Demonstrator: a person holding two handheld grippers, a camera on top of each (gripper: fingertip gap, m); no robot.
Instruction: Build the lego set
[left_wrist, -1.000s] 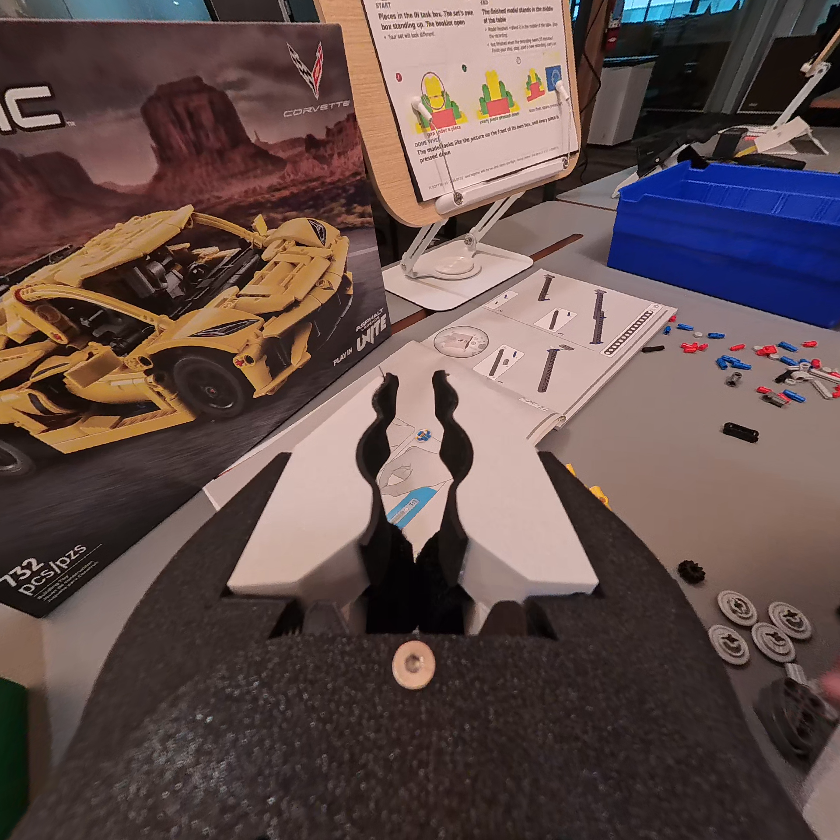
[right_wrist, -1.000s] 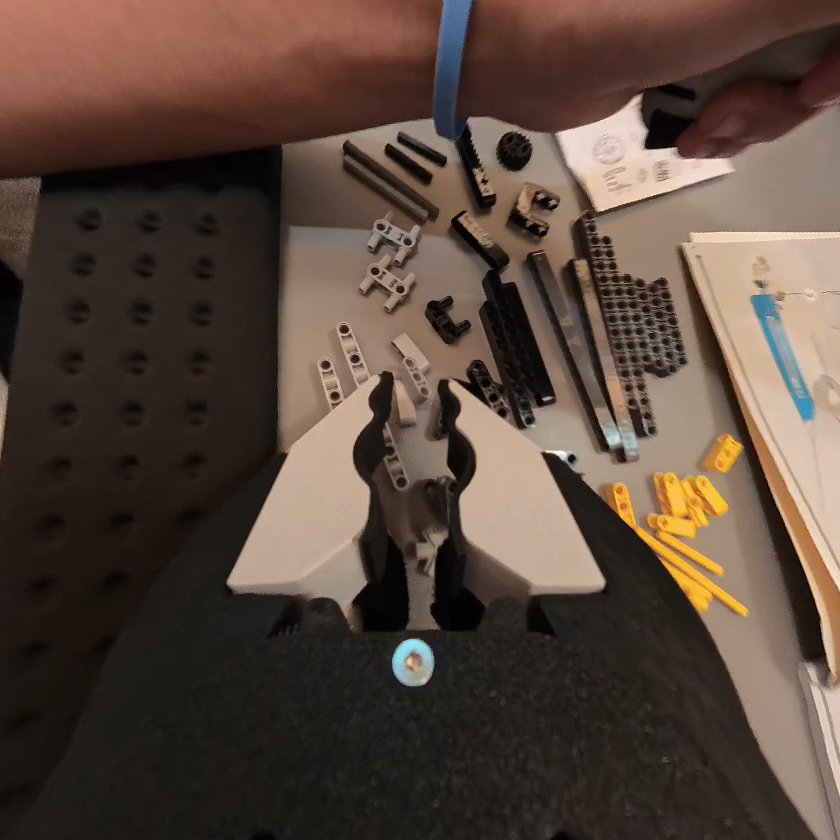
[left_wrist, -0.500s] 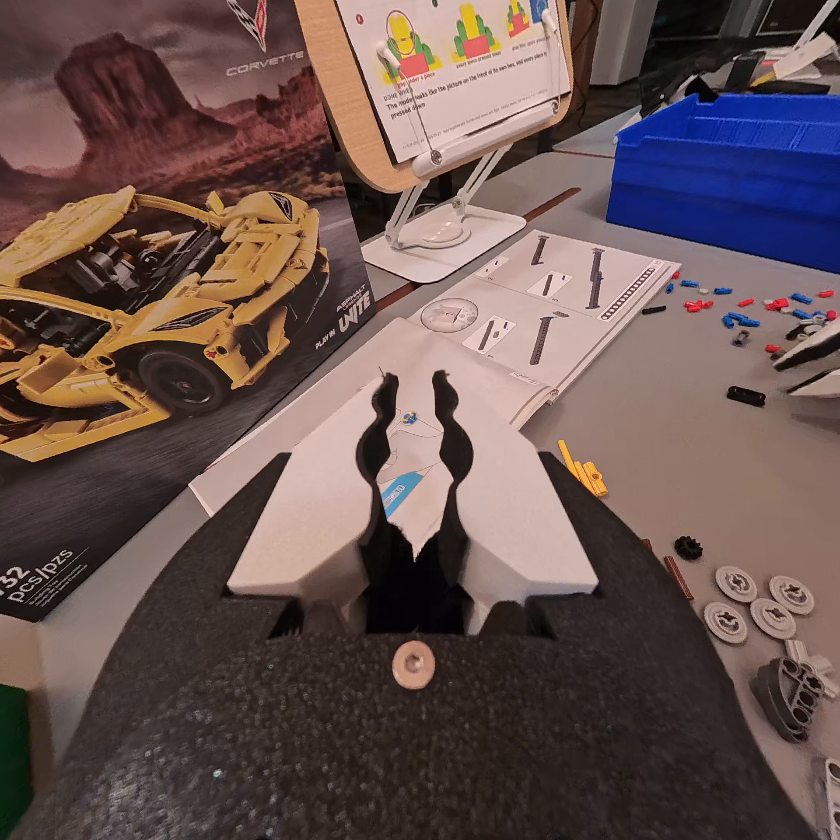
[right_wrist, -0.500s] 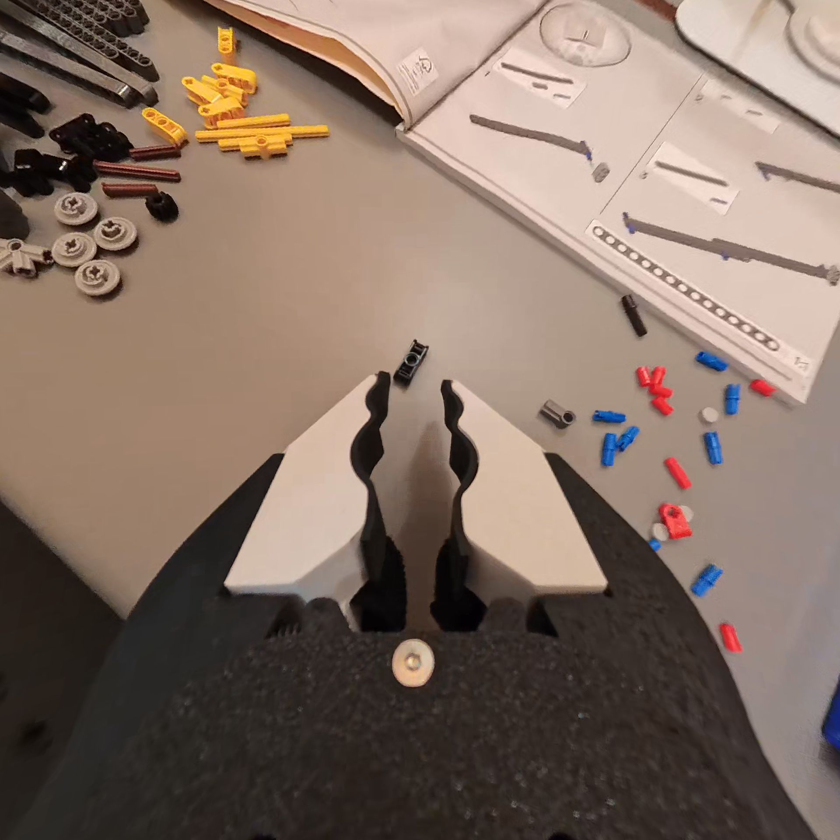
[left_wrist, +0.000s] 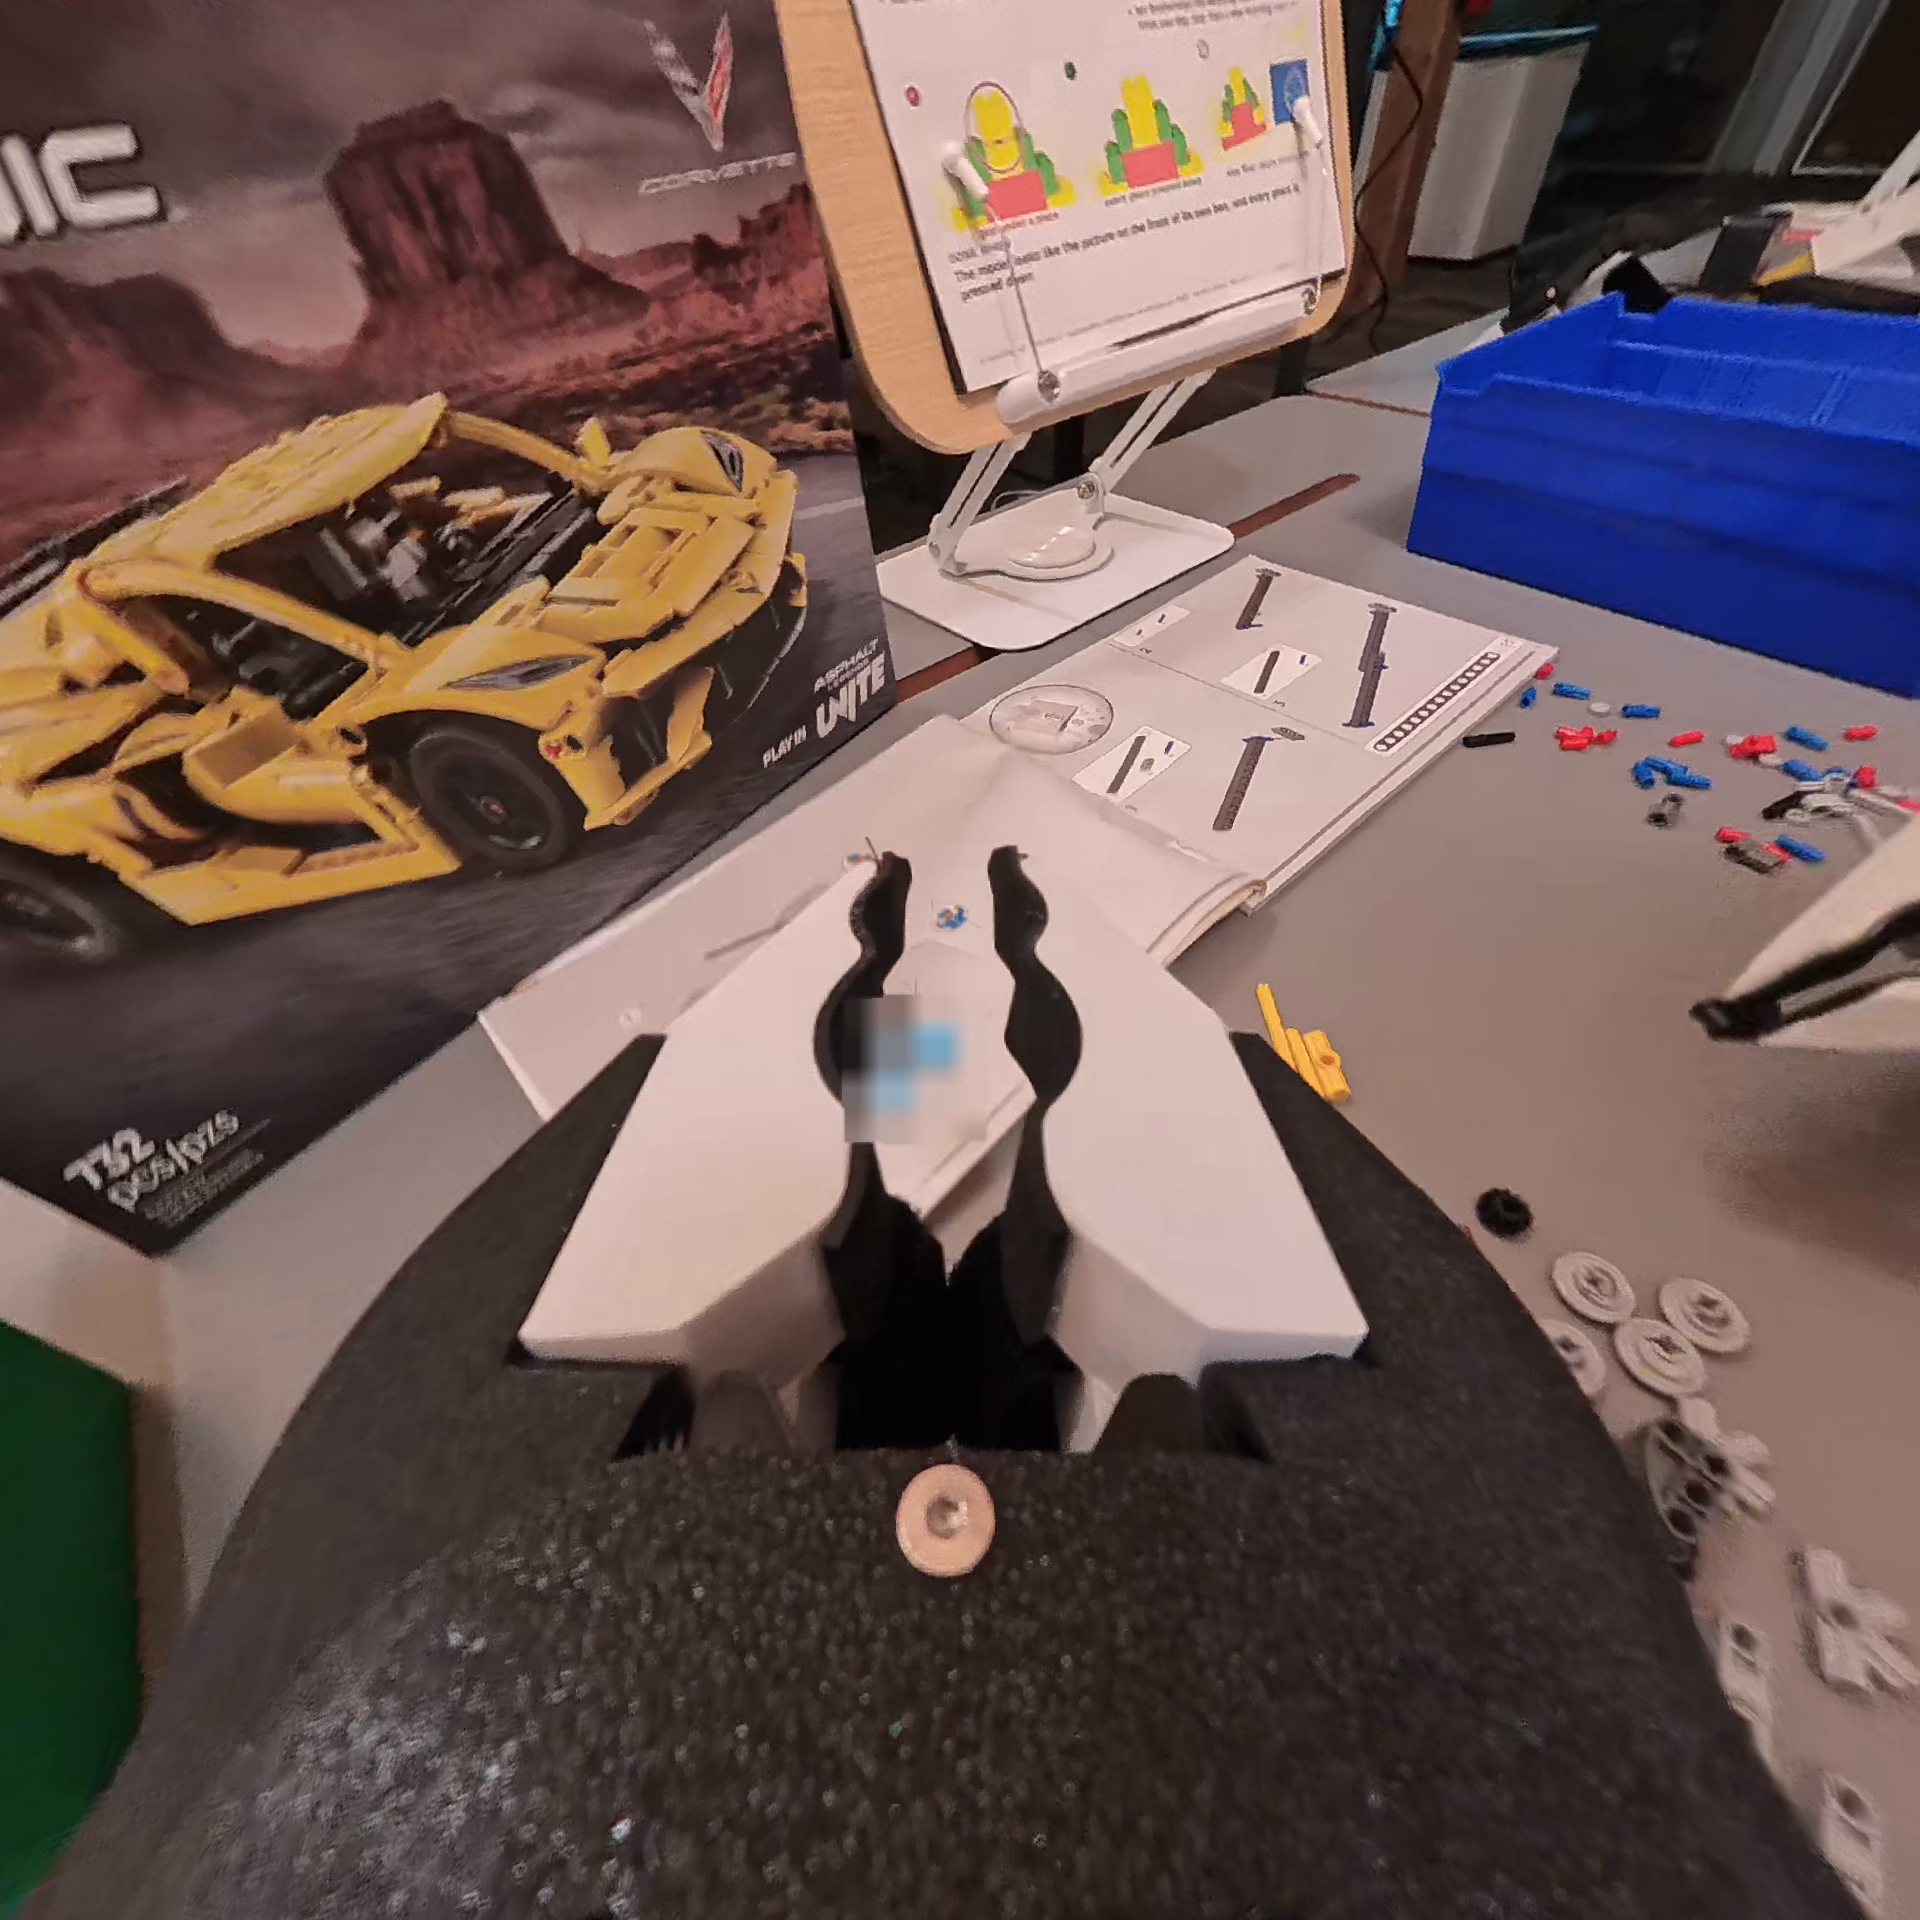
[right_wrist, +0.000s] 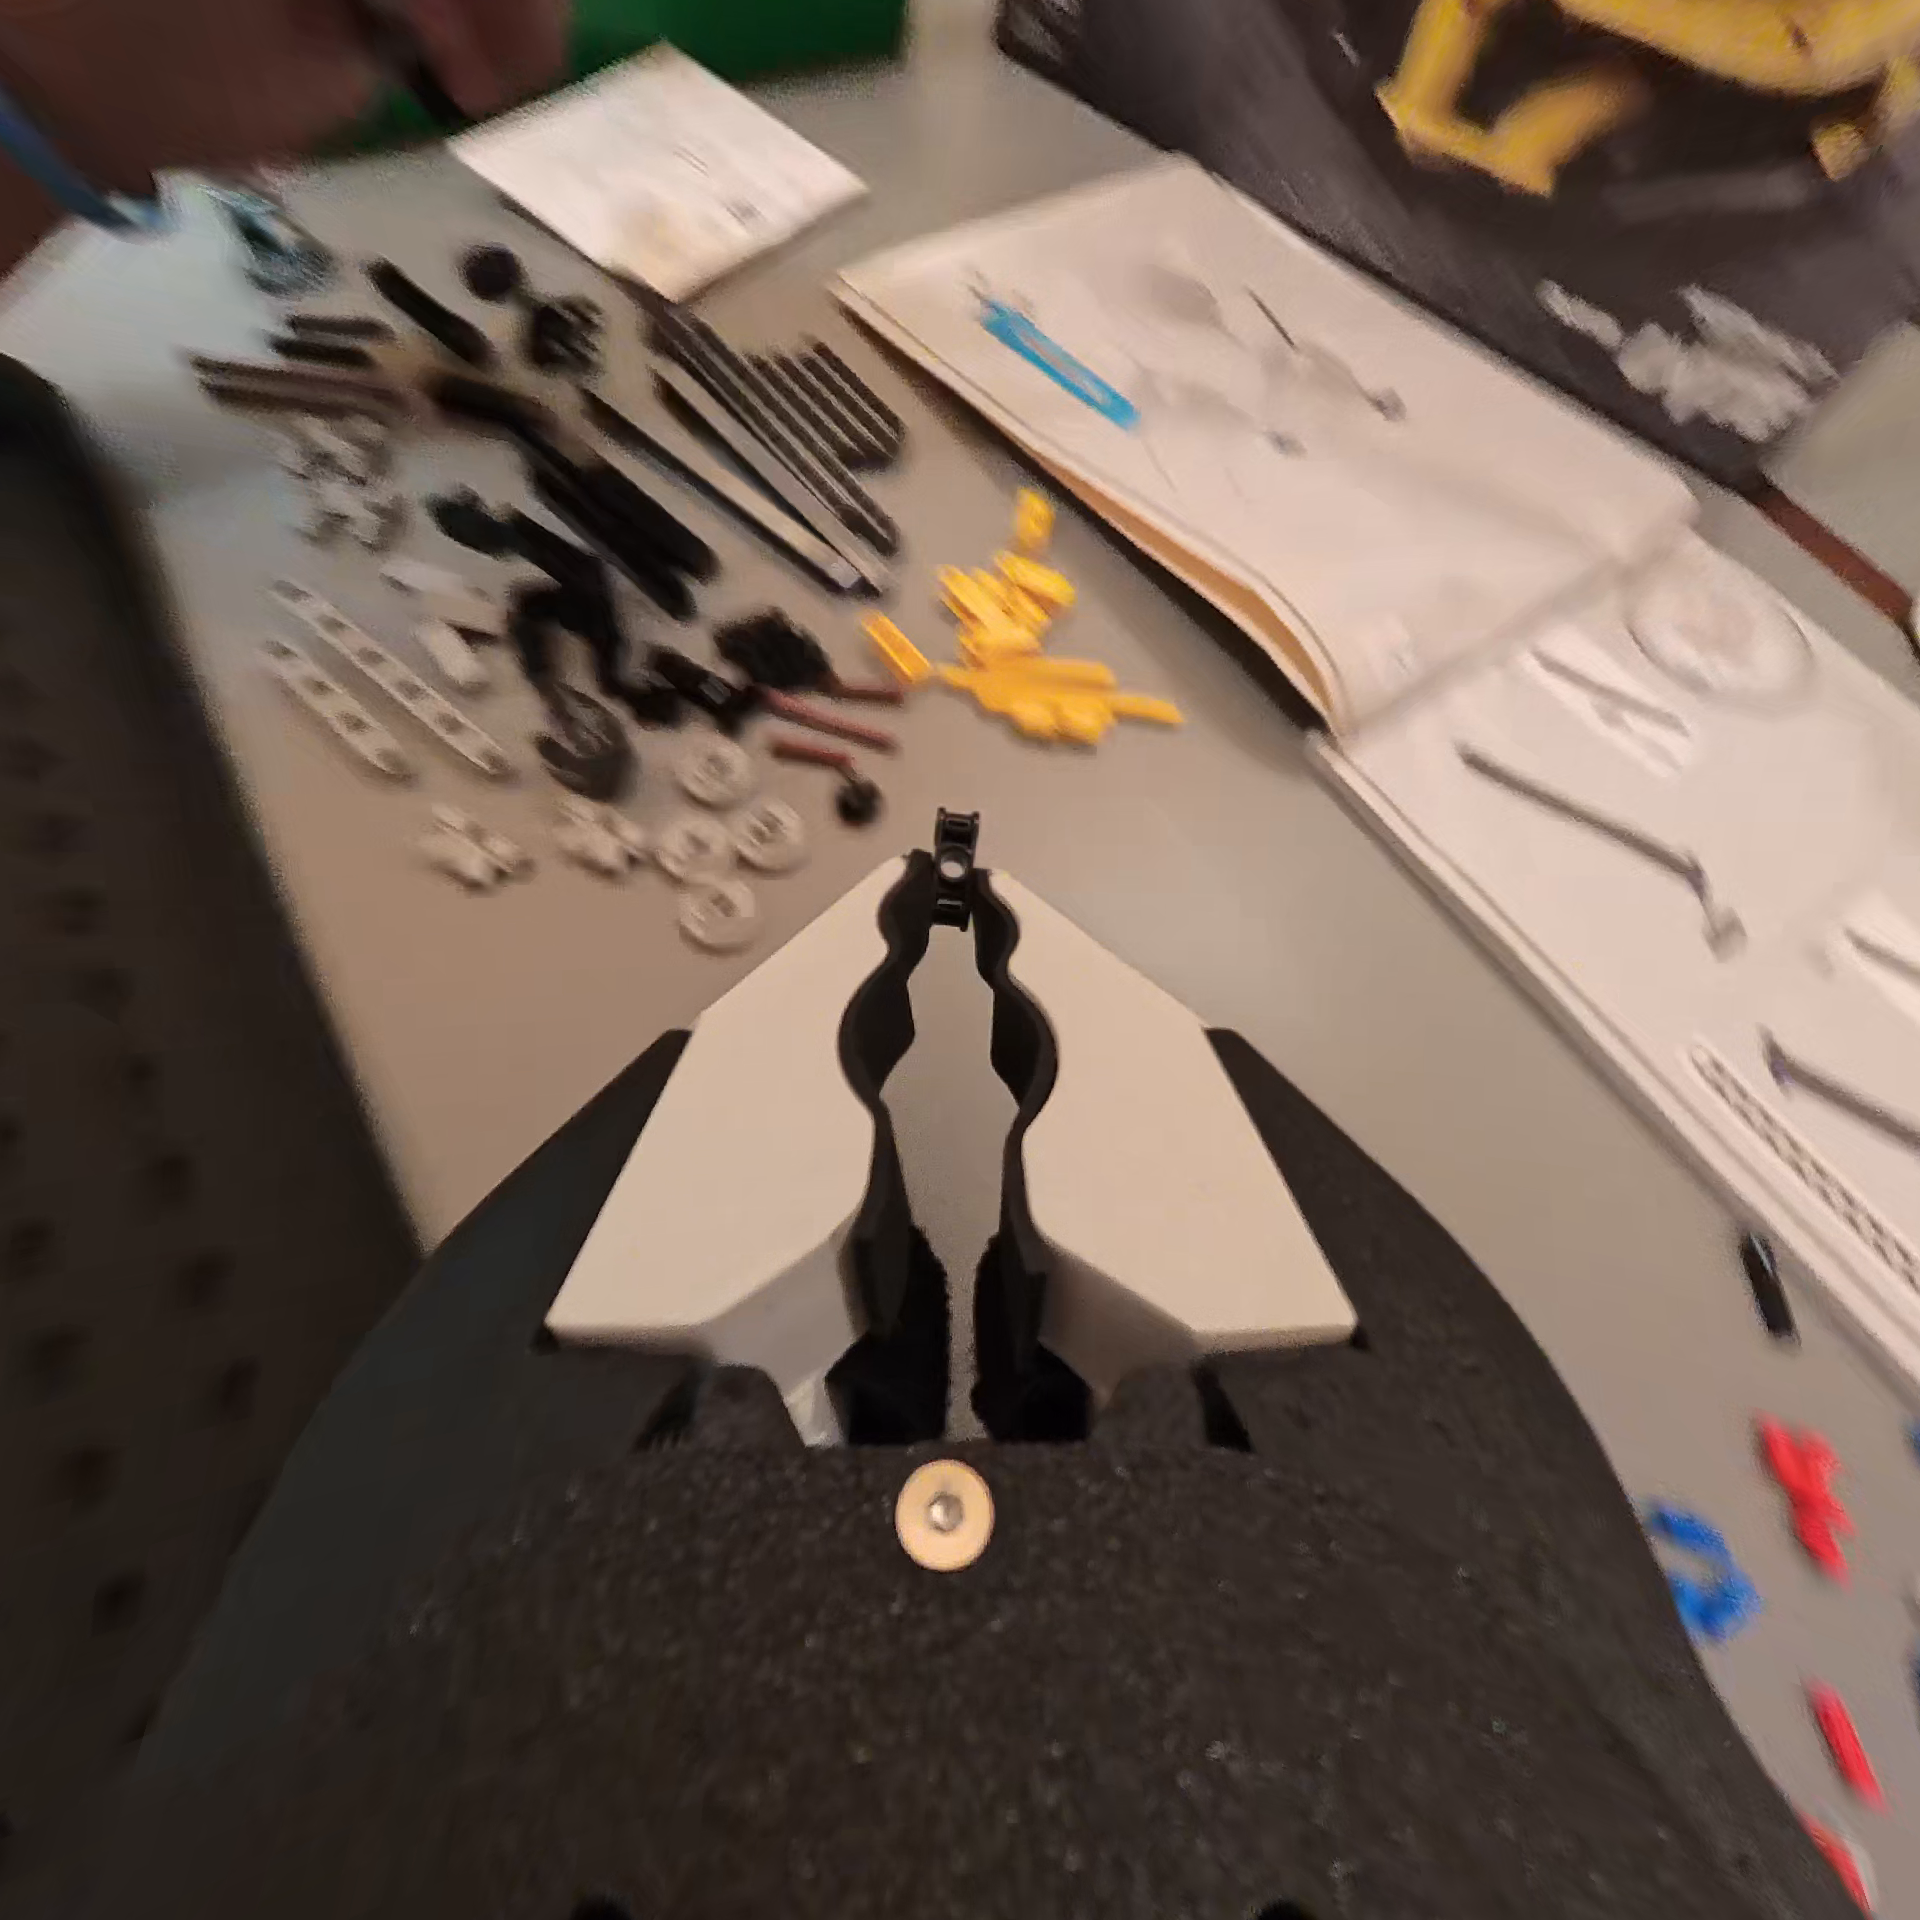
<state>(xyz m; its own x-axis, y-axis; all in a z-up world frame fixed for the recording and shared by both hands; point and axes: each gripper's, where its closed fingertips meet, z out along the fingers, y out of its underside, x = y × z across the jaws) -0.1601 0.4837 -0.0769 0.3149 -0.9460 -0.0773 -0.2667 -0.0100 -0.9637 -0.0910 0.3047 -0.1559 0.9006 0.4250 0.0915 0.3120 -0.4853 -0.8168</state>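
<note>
Lego connector (right_wrist: 954, 864), a small black piece, sits pinched at the very tips of my right claw (right_wrist: 951, 883), its long axis running straight out along my fingers so one end pokes past them. From the booklet (right_wrist: 1278, 457), my right claw hangs over bare table just off the near page edge, with the yellow pins (right_wrist: 1023, 655) between it and the spine. My left claw (left_wrist: 940, 883) hovers over the booklet (left_wrist: 1226, 769) itself, parted a little and holding nothing. The black beams (right_wrist: 769, 468) lie beyond the yellow pins, farther from the booklet, ahead and left of my right tips. I judge the right claw is the one to carry the piece to its mate, free end leading.
</note>
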